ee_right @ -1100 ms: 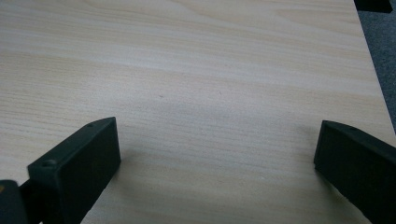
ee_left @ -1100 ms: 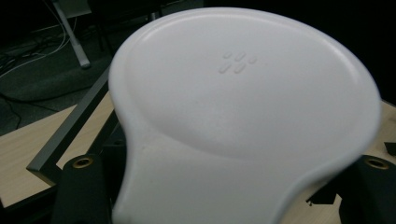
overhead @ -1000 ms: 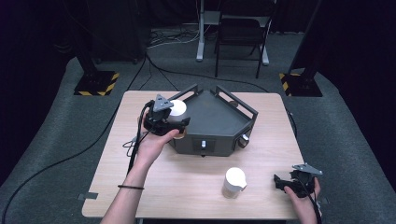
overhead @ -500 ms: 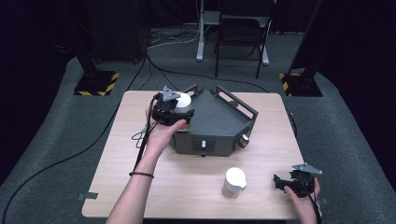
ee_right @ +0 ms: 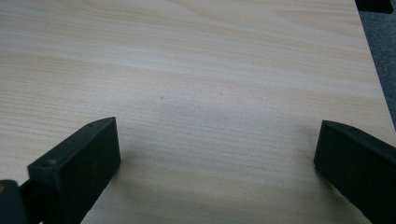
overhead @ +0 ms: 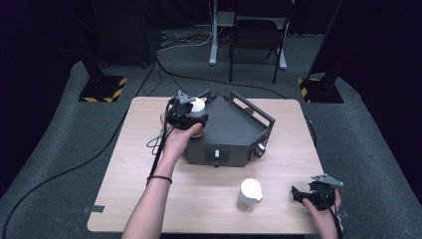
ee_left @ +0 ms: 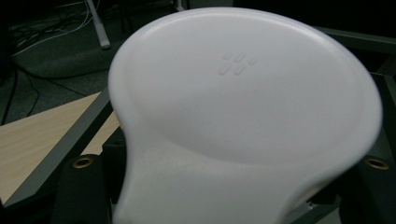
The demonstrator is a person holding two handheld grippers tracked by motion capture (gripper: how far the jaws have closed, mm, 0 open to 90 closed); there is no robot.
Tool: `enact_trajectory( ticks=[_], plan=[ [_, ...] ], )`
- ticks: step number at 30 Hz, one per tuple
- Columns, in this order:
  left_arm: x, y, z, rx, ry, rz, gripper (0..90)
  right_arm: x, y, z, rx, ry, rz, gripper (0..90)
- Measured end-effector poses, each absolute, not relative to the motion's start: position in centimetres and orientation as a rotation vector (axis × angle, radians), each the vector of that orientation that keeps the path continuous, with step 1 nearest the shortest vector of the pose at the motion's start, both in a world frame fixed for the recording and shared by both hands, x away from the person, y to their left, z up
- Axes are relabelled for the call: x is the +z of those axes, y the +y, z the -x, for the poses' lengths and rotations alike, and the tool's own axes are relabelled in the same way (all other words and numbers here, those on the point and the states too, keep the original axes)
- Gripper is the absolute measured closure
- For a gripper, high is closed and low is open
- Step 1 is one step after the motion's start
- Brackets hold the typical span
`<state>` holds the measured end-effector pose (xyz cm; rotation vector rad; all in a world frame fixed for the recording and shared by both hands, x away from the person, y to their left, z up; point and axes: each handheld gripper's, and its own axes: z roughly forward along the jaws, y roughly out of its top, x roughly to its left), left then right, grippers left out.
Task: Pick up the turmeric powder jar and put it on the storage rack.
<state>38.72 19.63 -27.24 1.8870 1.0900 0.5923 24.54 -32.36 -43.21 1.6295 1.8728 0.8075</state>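
White lid (overhead: 198, 105), round, clamped in the left claw (overhead: 191, 115); forearm stretched across the tabletop (overhead: 129, 164), lid above the dark grey tray's (overhead: 234, 129) left corner. Left claw view: embossed dots on the lid (ee_left: 243, 98). Right claw (overhead: 313, 191) rests low at the near right edge, wide open, holding nothing (ee_right: 210, 158). 1 white jug (overhead: 249, 194) nearby

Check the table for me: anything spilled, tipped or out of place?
Nothing stands out. The white jug stands upright on the table, no spill shows, and the dark device sits level. The left tool holds a white lid over it.
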Motion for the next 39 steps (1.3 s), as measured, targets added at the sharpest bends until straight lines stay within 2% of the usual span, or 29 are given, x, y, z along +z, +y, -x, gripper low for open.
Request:
enact_trajectory(
  ticks=[18,29,39],
  plan=[
    [-27.2,19.6,-39.5,0.566,1.106,-1.931,30.7,-43.2,-32.4,-24.5,0.808,1.873,-1.629,0.0],
    [-26.4,20.4,-38.0,0.563,1.059,-1.934,15.0,-43.2,-32.4,-24.6,0.808,1.874,-1.629,0.0],
    [-26.4,23.0,-35.7,0.554,1.027,-1.922,12.7,-43.2,-32.4,-24.6,0.808,1.875,-1.628,0.0]
  ],
)
